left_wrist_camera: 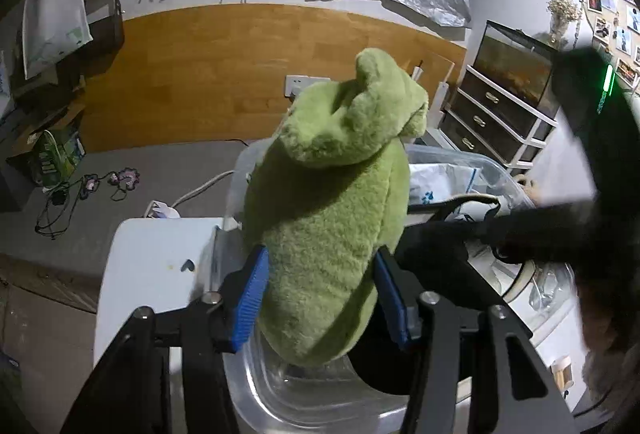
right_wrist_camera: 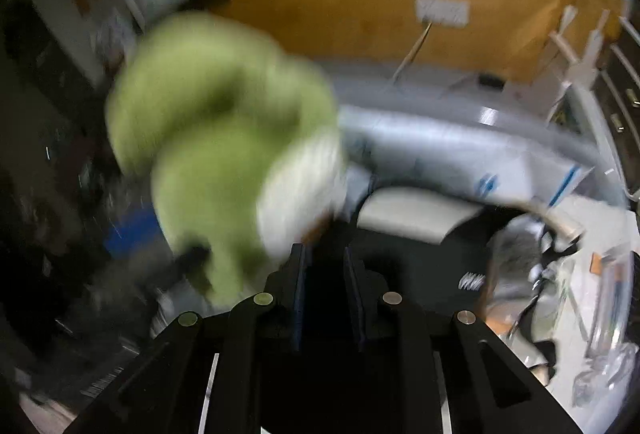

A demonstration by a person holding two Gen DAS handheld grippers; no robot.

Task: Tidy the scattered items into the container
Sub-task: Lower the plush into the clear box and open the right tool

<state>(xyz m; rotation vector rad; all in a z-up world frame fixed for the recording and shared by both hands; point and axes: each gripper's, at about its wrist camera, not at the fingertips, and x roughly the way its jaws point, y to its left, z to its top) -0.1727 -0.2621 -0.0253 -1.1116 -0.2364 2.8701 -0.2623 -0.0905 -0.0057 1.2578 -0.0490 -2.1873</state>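
Note:
A green plush toy (left_wrist_camera: 328,218) stands upright between the blue pads of my left gripper (left_wrist_camera: 322,254), which is shut on its lower body. It hangs over the near end of a clear plastic container (left_wrist_camera: 304,394). The right wrist view is motion-blurred, with the plush (right_wrist_camera: 224,138) at upper left. My right gripper (right_wrist_camera: 326,250) has its jaws close together with a narrow dark gap, right over a black fabric item (right_wrist_camera: 420,258) in the container (right_wrist_camera: 460,138). Whether it grips that fabric is unclear. The right gripper (left_wrist_camera: 520,230) is a dark blur beside the plush.
The container rests on a white table (left_wrist_camera: 152,258) and holds a white packet (left_wrist_camera: 440,182) and clear wrappers (right_wrist_camera: 600,366). A drawer unit (left_wrist_camera: 500,114) with a glass tank (left_wrist_camera: 516,70) stands at right. A power strip (left_wrist_camera: 160,212) and cables lie on the floor.

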